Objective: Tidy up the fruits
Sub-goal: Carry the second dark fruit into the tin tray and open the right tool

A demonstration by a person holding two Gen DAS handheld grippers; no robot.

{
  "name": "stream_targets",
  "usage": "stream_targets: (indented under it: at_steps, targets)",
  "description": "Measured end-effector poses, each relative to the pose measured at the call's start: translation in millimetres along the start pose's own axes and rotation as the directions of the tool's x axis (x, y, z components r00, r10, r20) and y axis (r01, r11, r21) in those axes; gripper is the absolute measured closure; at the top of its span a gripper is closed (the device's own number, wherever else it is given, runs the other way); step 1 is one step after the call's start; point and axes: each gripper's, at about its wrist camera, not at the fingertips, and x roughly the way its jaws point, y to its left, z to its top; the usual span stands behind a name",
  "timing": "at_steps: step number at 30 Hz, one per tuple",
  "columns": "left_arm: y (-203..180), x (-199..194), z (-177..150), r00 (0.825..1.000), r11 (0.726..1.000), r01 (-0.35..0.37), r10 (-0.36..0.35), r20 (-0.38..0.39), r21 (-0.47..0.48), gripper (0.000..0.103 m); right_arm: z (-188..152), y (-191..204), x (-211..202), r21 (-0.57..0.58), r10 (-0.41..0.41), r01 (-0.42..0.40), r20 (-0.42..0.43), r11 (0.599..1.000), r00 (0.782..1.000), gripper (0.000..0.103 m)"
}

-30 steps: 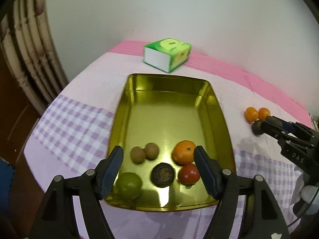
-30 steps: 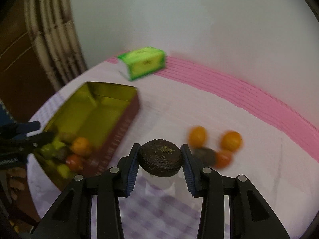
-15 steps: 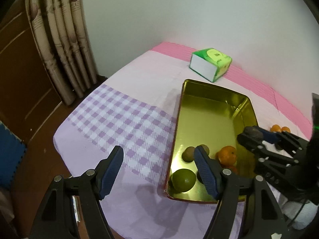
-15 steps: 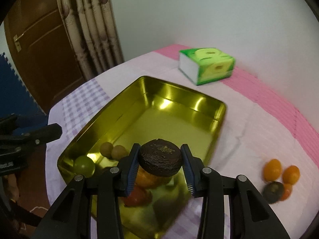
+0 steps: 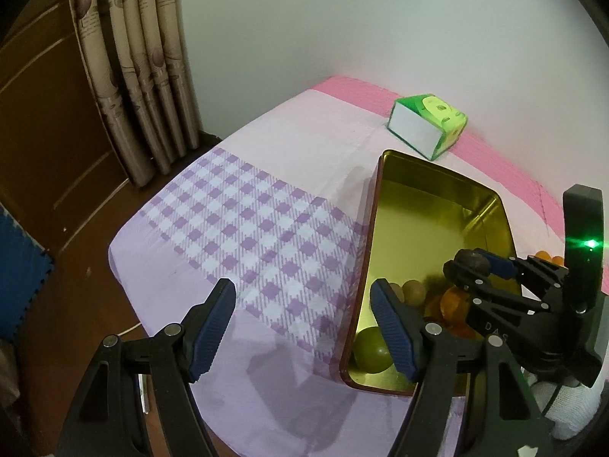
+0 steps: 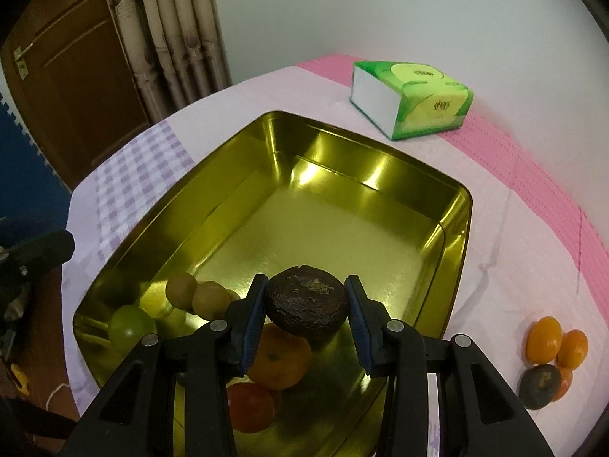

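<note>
My right gripper [image 6: 304,312] is shut on a dark brown round fruit [image 6: 306,302] and hangs over the near end of the gold tray [image 6: 462,224]. Under it in the tray lie an orange [image 6: 281,358], a red tomato [image 6: 251,405], two small brown fruits [image 6: 198,295] and a green fruit [image 6: 131,323]. The left wrist view shows that same right gripper [image 5: 472,262] holding the dark fruit [image 5: 470,261] above the tray [image 5: 384,160]. My left gripper [image 5: 304,327] is open with nothing between its fingers, over the checked cloth at the tray's left wall.
A green tissue box [image 6: 413,95] lies beyond the tray near the pink band of cloth. Several small orange fruits [image 6: 544,339] and a dark one [image 6: 538,384] sit on the cloth right of the tray. Curtain and a wooden door stand to the left.
My right gripper carried the dark fruit from the cloth on the right to above the tray. My left gripper swung left, off the tray and over the checked cloth.
</note>
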Motion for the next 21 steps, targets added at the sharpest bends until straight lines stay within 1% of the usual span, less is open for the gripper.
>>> stream_targets:
  at_steps: [1, 4, 8, 9, 10, 14, 17, 19, 21]
  targets:
    - [0, 1, 0, 1.000, 1.000, 0.001, -0.001, -0.002, 0.001, 0.030, 0, 0, 1, 0.002, 0.000, 0.000, -0.002, 1.000, 1.000, 0.061]
    - [-2, 1, -1, 1.000, 1.000, 0.005, -0.005, -0.003, 0.010, 0.030, -2, -1, 1, 0.004, -0.004, 0.004, -0.004, 1.000, 1.000, 0.061]
    - [-5, 3, -3, 1.000, 1.000, 0.012, -0.011, -0.013, 0.019, 0.027, -3, -2, 1, 0.010, 0.003, -0.003, -0.008, 1.000, 1.000, 0.059]
    - [-5, 4, -3, 1.000, 1.000, 0.014, -0.014, -0.016, 0.020, 0.027, -3, -3, 1, 0.011, 0.009, -0.009, -0.007, 1.000, 1.000, 0.054]
    - [-5, 4, -3, 1.000, 1.000, 0.019, -0.018, -0.020, 0.020, 0.027, -3, -2, 0, 0.009, 0.004, -0.004, -0.004, 1.000, 1.000, 0.047]
    - [-5, 5, -3, 1.000, 1.000, 0.021, -0.021, -0.016, 0.018, 0.026, -2, -3, -13, 0.011, 0.011, -0.011, 0.038, 1.000, 0.999, 0.040]
    - [-5, 4, -3, 1.000, 1.000, 0.025, -0.025, -0.010, 0.018, 0.025, -3, -12, -33, 0.040, 0.016, -0.020, 0.097, 0.999, 0.995, 0.037]
    - [-5, 4, -4, 1.000, 0.999, 0.026, -0.026, -0.008, 0.020, 0.025, -5, -22, -48, 0.060, 0.000, -0.009, 0.136, 0.998, 0.991, 0.032]
    - [-7, 3, -4, 1.000, 0.999, 0.031, -0.031, 0.000, 0.027, 0.025, -10, -38, -64, 0.085, -0.030, 0.016, 0.167, 0.996, 0.985, 0.030]
